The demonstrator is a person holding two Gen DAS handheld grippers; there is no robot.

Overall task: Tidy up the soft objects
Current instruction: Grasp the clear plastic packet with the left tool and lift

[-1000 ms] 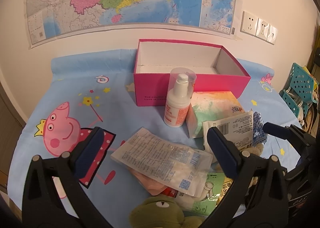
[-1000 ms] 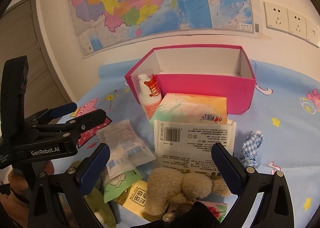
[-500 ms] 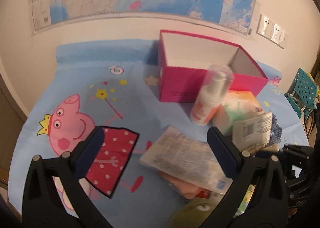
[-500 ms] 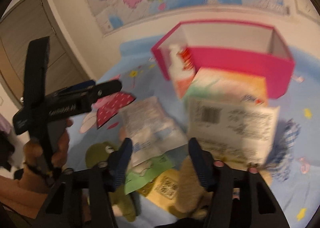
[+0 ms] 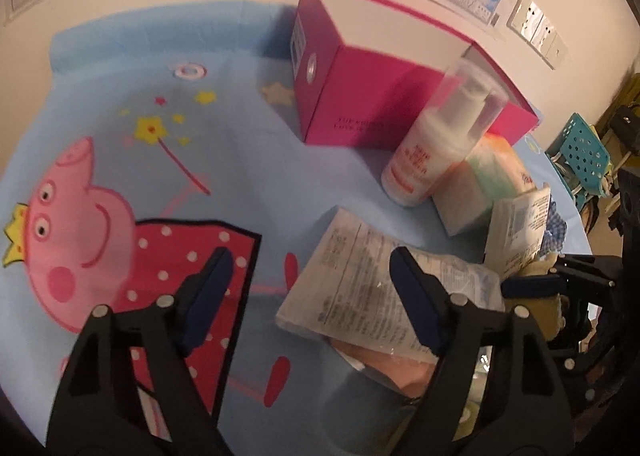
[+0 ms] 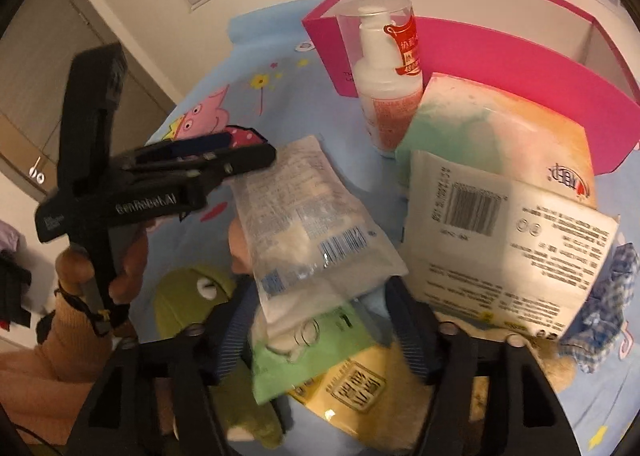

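A pile of soft things lies on the blue cartoon sheet in front of an open pink box. My right gripper is open, low over the pile, its fingers either side of a clear plastic pouch and a green packet. A green plush frog, a tan plush bear, a white printed packet and a pastel tissue pack lie around. My left gripper is open and empty above the sheet, left of the clear pouch.
A white pump bottle stands upright against the pink box. A blue checked cloth lies at the pile's right. A teal basket stands off the table's right side. The wall with a map is behind.
My right gripper has dropped and moved forward onto the pile, its fingers narrowing around the clear pouch. My left gripper has swung left and lower, and its fingers have narrowed too.
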